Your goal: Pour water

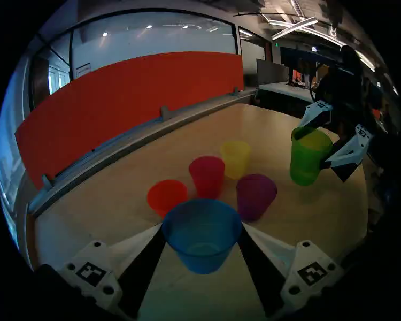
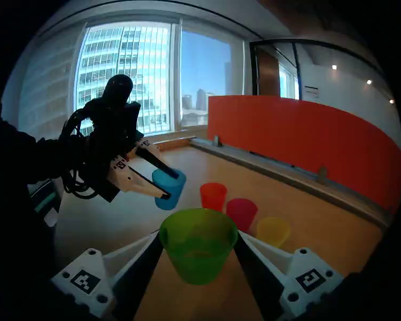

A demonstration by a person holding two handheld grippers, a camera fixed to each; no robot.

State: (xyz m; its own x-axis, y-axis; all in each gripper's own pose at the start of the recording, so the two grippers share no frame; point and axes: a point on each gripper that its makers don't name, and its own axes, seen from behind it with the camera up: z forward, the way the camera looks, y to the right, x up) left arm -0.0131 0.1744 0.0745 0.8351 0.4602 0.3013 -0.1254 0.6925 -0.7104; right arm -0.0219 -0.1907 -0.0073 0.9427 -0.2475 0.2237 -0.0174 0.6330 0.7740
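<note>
Cups ride clamped above the counter point(image 1: 278, 131), blue cup point(image 1: 202, 238) in left hand-held gripper point(image 1: 201, 231), green cup point(image 2: 198, 254) in right hand-held gripper point(image 2: 198, 241); likely poised for pouring.

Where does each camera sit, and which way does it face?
Left gripper view: on the left gripper, looking past its blue cup toward the orange partition; a dark hand at right.
Right gripper view: on the right gripper, looking past its green cup toward the windows; a dark sleeve at left.
Shared: both held cups, the red cup, pink cup, yellow cup, the partition.
</note>
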